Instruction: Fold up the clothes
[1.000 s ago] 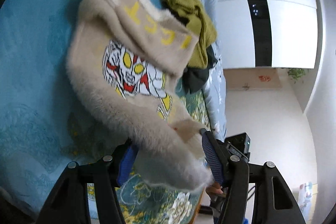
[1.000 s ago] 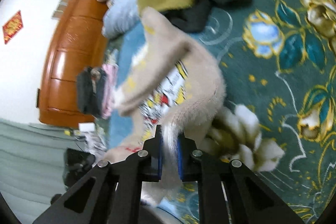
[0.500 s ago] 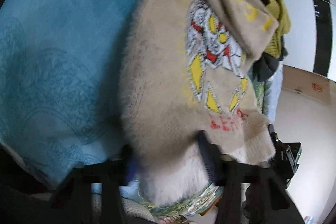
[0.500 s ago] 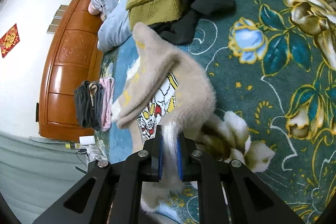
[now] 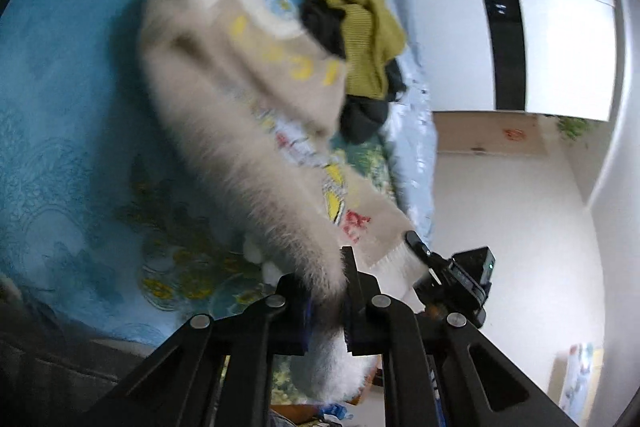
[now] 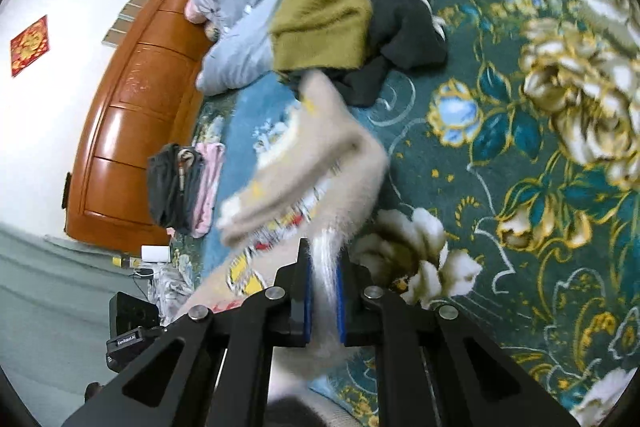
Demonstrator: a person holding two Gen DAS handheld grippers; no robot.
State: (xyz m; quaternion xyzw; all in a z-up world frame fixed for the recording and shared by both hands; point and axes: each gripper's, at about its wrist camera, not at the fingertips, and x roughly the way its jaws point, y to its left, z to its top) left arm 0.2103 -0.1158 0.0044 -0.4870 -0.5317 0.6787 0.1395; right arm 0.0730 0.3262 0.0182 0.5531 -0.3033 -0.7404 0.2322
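Note:
A fluffy beige sweater with a cartoon print and yellow letters hangs blurred above the blue part of the bedspread. My left gripper pinches its furry lower edge, the jaws still closing with the fabric pressed between the pads. In the right wrist view the same sweater rises from my right gripper, which is shut on another part of that edge. A folded sleeve droops across the print. Both grippers hold the garment up side by side.
An olive knit and a black garment lie piled against a pale blue quilt. A small stack of dark and pink clothes sits by the wooden headboard. Dark green floral bedspread stretches to the right.
The left jaws have closed from wide apart onto the sweater's edge. Both grippers have risen, lifting the sweater off the bed, and it now swings blurred.

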